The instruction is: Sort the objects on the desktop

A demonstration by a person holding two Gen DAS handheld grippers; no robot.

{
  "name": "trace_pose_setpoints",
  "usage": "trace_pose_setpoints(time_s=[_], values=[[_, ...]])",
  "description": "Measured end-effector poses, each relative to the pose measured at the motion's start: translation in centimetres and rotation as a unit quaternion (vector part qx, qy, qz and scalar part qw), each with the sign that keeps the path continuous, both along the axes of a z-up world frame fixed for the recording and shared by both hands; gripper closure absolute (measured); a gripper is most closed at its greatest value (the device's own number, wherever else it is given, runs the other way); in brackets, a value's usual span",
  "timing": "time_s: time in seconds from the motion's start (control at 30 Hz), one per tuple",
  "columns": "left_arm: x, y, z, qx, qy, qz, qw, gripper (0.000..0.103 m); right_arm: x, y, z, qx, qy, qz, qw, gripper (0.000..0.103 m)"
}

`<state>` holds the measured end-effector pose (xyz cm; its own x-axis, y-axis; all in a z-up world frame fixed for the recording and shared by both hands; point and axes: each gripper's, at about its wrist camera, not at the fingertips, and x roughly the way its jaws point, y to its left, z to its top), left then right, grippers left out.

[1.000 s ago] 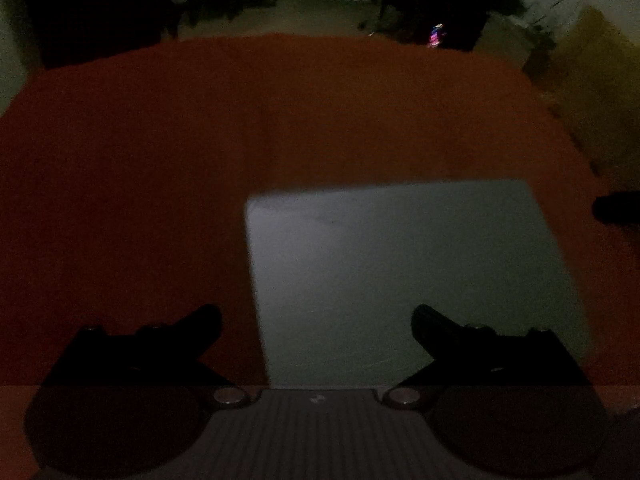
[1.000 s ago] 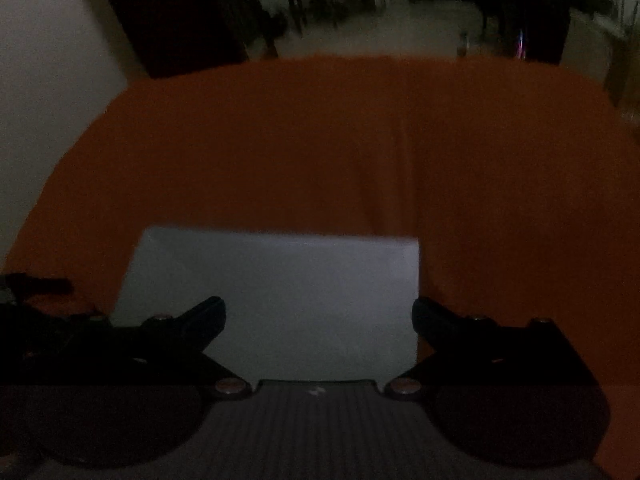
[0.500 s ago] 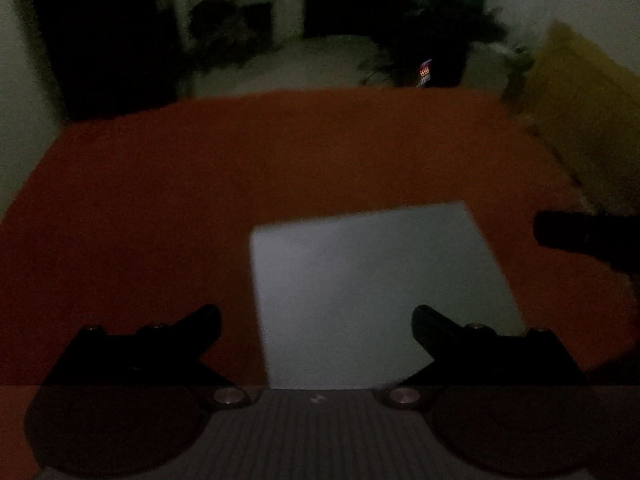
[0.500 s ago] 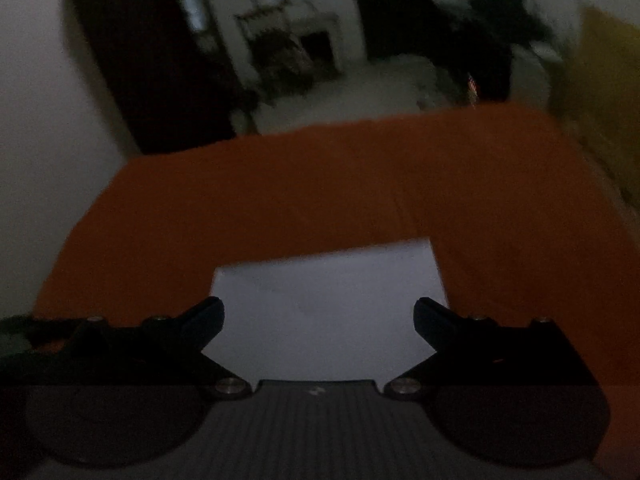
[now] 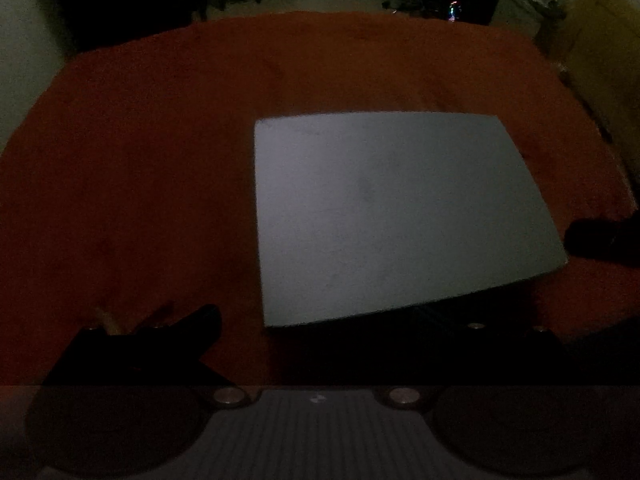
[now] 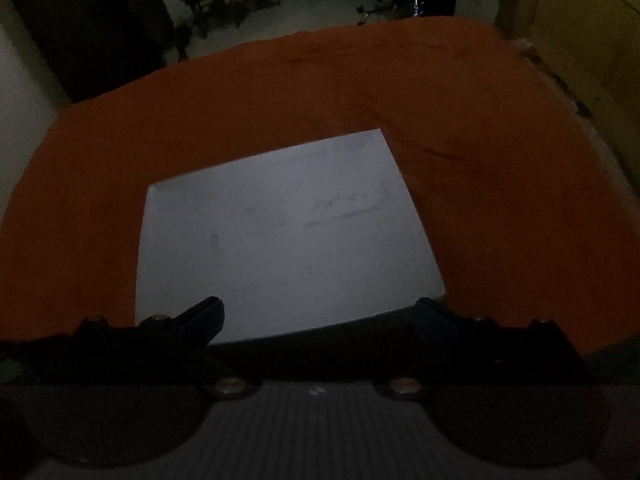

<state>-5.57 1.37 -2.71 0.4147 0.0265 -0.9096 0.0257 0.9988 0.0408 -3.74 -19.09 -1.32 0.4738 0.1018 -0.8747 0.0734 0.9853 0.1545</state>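
A flat sheet (image 5: 400,216) lies on the cloth-covered table (image 5: 140,160), toward its near edge; cloth extends left, right and behind it, with floor (image 6: 320,8) beyond the far edge

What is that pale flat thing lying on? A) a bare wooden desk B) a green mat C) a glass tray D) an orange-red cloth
D: the grey sheet lies flat on an orange-red cloth that shows around its left, far and right edges in both views.
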Motion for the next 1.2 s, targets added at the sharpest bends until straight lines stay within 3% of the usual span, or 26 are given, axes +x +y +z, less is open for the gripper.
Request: trace_pose_setpoints(time_s=[0.3, 0.43, 0.67, 1.2], values=[[-1.1, -2.1, 0.9, 0.012, -0.010, -0.011, 0.9998, 0.000, 1.2, 0.3, -1.1, -0.021, 0.006, 0.022, 1.000, 0.000], [-1.2, -1.6, 1.1, -0.004, -0.007, 0.011, 0.9999, 0.000, 2.0, -0.3, -1.0, -0.017, 0.013, 0.019, 1.000, 0.000], [-1.1, -1.2, 1.2, 0.005, 0.000, 0.012, 0.9999, 0.000, 2.5, -0.3, -0.3, -0.023, 0.008, 0.022, 0.999, 0.000], [-0.9, -0.1, 2.1, 0.003, -0.015, 0.021, 0.9997, 0.000, 4.2, 0.1, -1.8, -0.023, 0.025, 0.041, 0.999, 0.000]])
